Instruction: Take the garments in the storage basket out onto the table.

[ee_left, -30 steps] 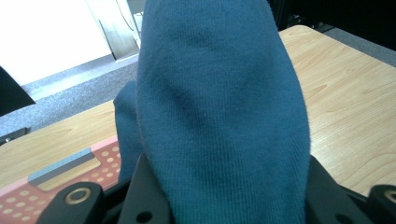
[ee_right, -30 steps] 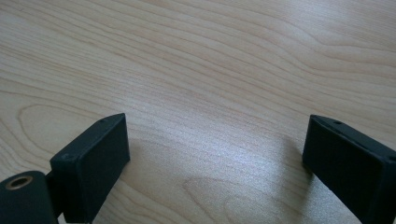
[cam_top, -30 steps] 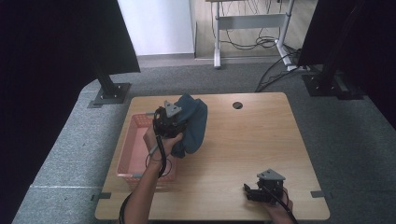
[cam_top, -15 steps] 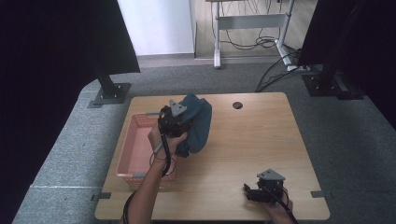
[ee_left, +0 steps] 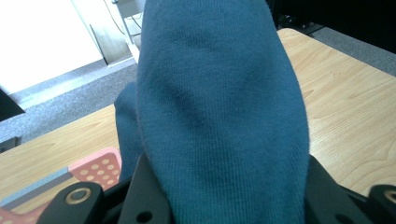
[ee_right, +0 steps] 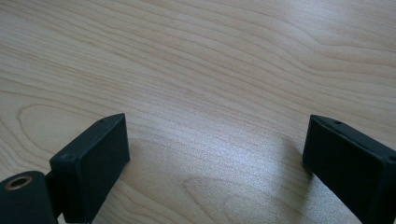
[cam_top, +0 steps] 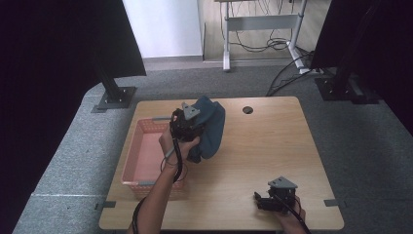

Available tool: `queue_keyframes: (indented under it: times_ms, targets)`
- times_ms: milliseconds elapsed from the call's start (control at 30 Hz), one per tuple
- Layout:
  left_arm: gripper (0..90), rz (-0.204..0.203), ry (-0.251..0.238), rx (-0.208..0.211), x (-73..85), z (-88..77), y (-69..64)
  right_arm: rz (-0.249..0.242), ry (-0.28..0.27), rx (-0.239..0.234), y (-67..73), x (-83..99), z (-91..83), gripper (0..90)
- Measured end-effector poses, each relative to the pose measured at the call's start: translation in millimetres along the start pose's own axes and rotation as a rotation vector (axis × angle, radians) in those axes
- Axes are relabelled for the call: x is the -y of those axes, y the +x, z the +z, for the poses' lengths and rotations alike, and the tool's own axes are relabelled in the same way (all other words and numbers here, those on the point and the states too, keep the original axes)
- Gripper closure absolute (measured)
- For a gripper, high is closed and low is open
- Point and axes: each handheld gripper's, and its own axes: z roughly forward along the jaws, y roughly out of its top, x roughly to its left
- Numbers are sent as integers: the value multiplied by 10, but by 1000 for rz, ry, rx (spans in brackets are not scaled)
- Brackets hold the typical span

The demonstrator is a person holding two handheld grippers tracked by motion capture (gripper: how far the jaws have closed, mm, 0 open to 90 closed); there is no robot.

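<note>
A: Setting: a light wooden table (cam_top: 272,146) on grey carpet, with a pink perforated basket (cam_top: 141,161) at its left side.

B: Which step is in hand?

A: Judged from the pose, the transfer step: a teal knitted garment (cam_top: 212,129) hangs above the table just right of the basket, apart from it.

B: And the left gripper (cam_top: 187,124)?

A: Clenched on the garment; the bunched fabric (ee_left: 219,107) fills the gap between its jaws.

B: The right gripper (cam_top: 272,200)?

A: Released, jaws wide over bare wood (ee_right: 215,93) near the table's front edge, touching nothing.

B: Next move?

A: Probably lowering the cloth onto open tabletop or into the basket, keeping hanging folds off the rim.
</note>
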Motion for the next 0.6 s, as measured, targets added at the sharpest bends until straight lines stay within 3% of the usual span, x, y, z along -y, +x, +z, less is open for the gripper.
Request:
queue_keyframes:
  times_ms: [600]
  targets:
    - [673, 12, 6, 22, -38, 154, -175, -2, -1, 1, 2, 3, -2, 69]
